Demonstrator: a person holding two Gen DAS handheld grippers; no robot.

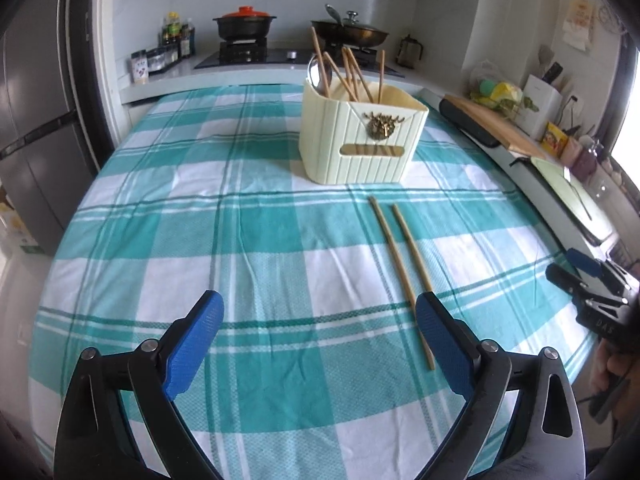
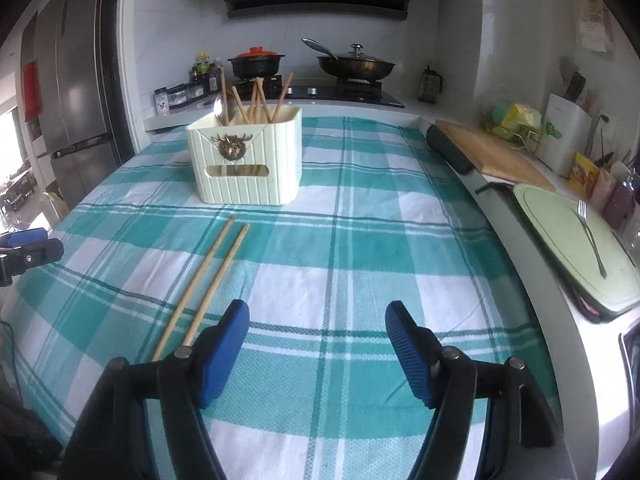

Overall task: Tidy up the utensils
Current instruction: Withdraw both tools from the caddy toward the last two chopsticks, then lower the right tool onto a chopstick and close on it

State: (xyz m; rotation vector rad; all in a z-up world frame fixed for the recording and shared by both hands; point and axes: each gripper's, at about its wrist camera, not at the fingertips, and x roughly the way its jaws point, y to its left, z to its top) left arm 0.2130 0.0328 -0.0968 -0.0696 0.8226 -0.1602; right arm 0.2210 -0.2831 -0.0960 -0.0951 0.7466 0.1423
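Note:
A cream ribbed utensil holder (image 1: 360, 136) (image 2: 246, 164) stands on the teal checked tablecloth (image 1: 240, 240) (image 2: 360, 240), with several wooden chopsticks and a metal spoon (image 1: 318, 72) (image 2: 221, 109) upright in it. Two loose wooden chopsticks (image 1: 400, 264) (image 2: 204, 280) lie side by side on the cloth in front of it. My left gripper (image 1: 318, 336) hangs open over the cloth, its right pad beside the chopsticks' near ends. Nothing is between the open fingers of my right gripper (image 2: 318, 344); the chopsticks lie just left of its left pad.
A counter along the right edge carries a wooden board (image 2: 492, 152), a green plate with a fork (image 2: 588, 232) and a white knife block (image 2: 568, 136). Behind the table, a stove holds a red-lidded pot (image 2: 256, 62) and a wok (image 2: 356, 64). A fridge (image 2: 68, 92) stands left.

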